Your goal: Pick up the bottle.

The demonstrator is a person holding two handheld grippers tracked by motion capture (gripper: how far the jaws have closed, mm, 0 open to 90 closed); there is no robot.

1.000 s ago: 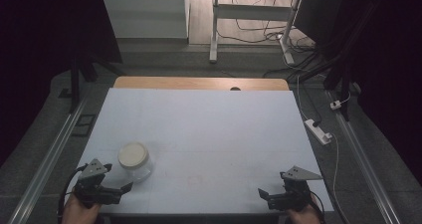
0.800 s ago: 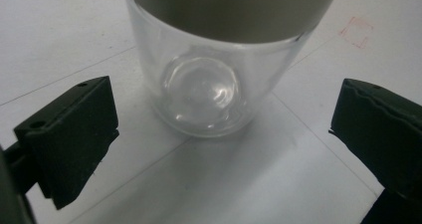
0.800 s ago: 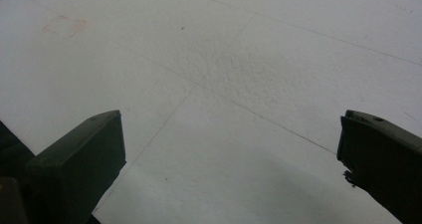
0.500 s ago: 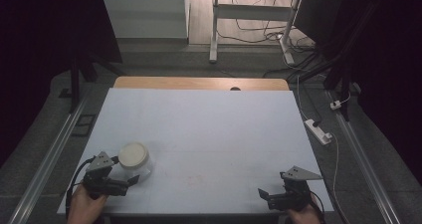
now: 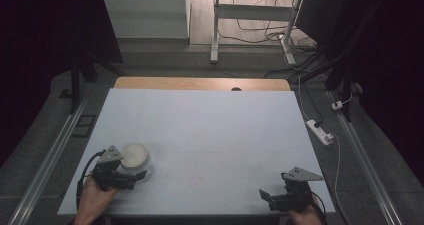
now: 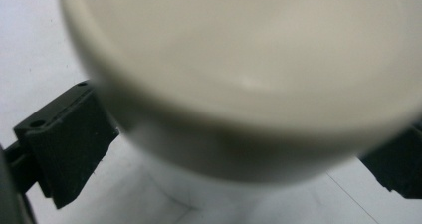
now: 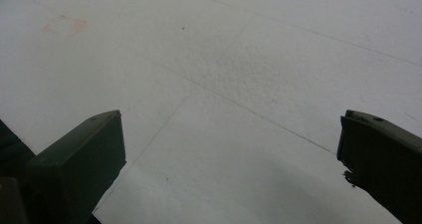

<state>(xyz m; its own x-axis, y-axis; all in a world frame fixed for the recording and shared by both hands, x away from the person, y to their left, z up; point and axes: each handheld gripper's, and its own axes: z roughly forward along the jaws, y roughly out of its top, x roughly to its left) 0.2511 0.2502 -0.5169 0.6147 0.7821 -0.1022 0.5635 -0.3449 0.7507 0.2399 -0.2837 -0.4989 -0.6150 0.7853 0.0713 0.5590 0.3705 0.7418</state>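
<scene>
A cream round bowl (image 5: 135, 155) stands near the front left corner of the white table (image 5: 215, 130). My left gripper (image 5: 137, 168) reaches in from the left with its jaws spread wide on either side of the bowl's lower body. In the left gripper view the blurred bowl (image 6: 239, 59) sits very close between the two black jaws of the left gripper (image 6: 239, 152); contact cannot be made out. My right gripper (image 5: 268, 197) rests at the front right of the table, open. In its own view the right gripper (image 7: 230, 149) has bare table between its fingers.
A faint reddish mark (image 5: 195, 181) lies on the table front centre. The wooden far edge (image 5: 200, 83) has a dark hole. A white power strip (image 5: 320, 131) and cables lie on the floor at right; metal rails run along both sides.
My left gripper has moved forward and to the right, bringing its jaws around the bowl. The right gripper has stayed in place.
</scene>
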